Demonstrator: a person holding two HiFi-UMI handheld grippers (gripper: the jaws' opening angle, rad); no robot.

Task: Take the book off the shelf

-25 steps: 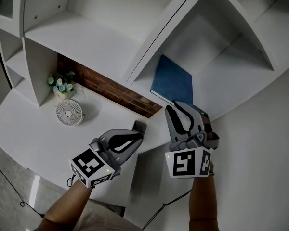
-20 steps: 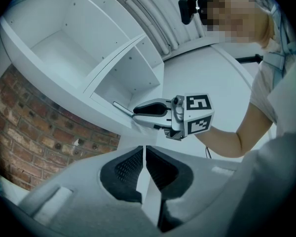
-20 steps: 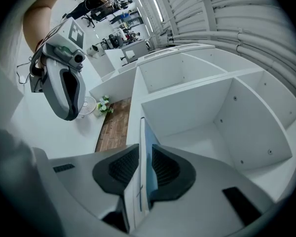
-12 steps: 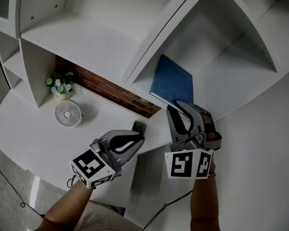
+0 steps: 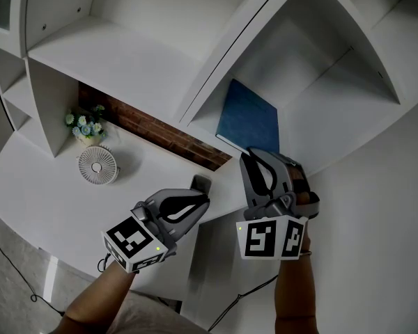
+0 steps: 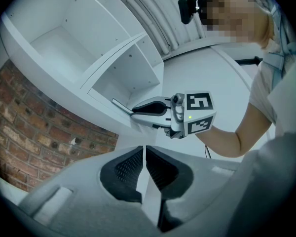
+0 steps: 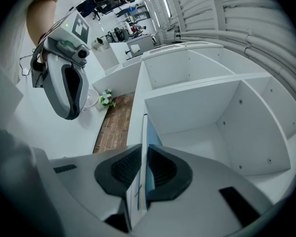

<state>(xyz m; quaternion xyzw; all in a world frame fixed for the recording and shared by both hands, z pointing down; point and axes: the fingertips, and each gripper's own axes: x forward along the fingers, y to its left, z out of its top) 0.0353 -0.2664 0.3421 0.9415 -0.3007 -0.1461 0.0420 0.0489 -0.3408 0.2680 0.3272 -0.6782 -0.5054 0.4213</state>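
A thin blue book (image 5: 251,119) leans inside a white shelf compartment (image 5: 313,103). My right gripper (image 5: 251,154) is shut on its lower edge. In the right gripper view the book (image 7: 152,135) runs edge-on between the pads, and my right gripper (image 7: 144,150) pinches it. My left gripper (image 5: 203,191) hovers over the desk, left of the right one and below the shelf's front edge, shut with nothing in it. Its closed tips (image 6: 145,150) show in the left gripper view, which also looks across at the right gripper (image 6: 133,113) on the book (image 6: 119,104).
A small white fan (image 5: 97,165) and a pot of flowers (image 5: 86,125) stand on the white desk (image 5: 42,193) at the left, before a brick wall strip (image 5: 157,129). Other white shelf compartments (image 5: 111,54) hold nothing. A cable (image 5: 14,266) lies on the floor.
Hardly anything: the right gripper stays shut on the book's lower edge and has crept slightly. The left gripper holds still.
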